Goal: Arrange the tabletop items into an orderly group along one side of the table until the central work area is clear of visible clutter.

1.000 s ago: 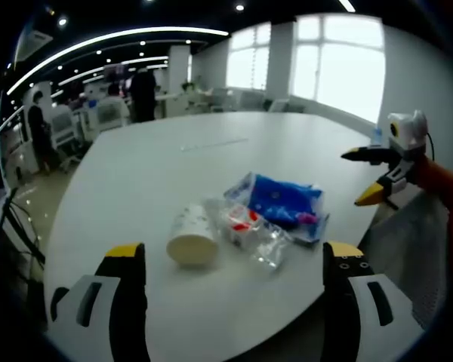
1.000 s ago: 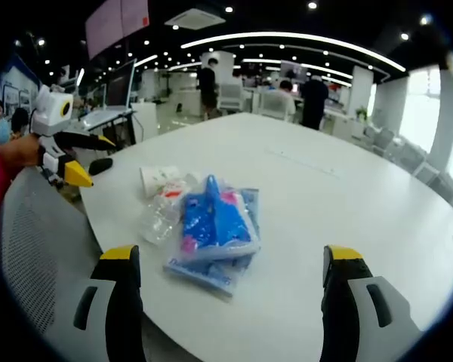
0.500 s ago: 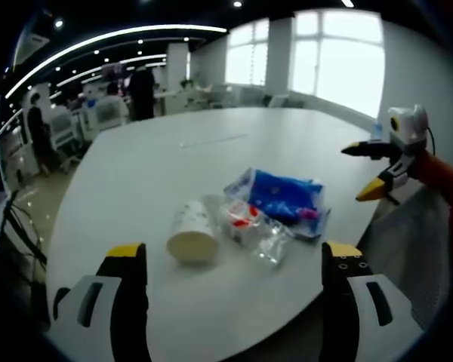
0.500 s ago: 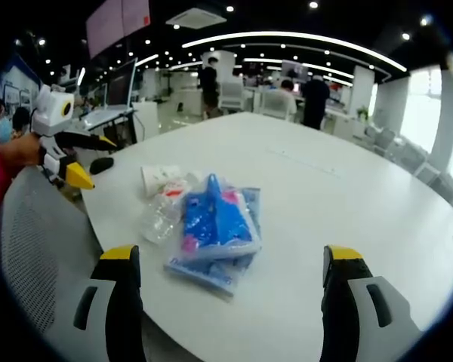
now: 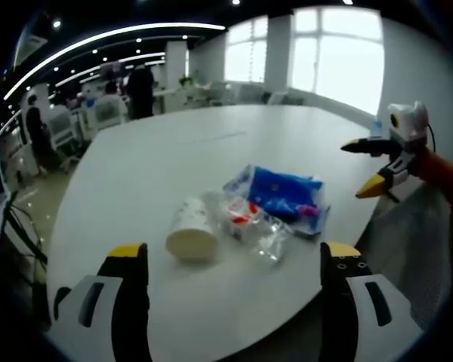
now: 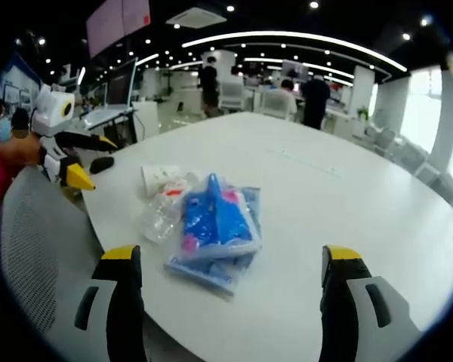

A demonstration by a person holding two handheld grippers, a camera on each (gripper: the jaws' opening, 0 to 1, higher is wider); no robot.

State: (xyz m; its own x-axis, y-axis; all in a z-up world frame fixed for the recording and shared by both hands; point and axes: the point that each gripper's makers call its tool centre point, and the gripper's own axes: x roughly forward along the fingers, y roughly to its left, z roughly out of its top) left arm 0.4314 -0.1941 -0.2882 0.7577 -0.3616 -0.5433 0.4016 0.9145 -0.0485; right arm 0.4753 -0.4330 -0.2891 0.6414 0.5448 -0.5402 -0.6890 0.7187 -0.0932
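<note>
Both tongs, left (image 5: 234, 264) and right (image 6: 230, 264), hung released and empty short of the blue plastic packet (image 6: 215, 219), which lay bunched with the tipped white paper cup (image 5: 191, 234) near the white counter (image 5: 166, 158) edge, probably already grouped.

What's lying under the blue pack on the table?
The blue pack lies on top of another bluish plastic pack, whose edge sticks out beneath it. A clear wrapper lies beside it. What else the blue pack covers is hidden.

People (image 6: 315, 94) stand among office desks (image 6: 234, 98); a mesh chair (image 6: 30, 241) sits nearby.
</note>
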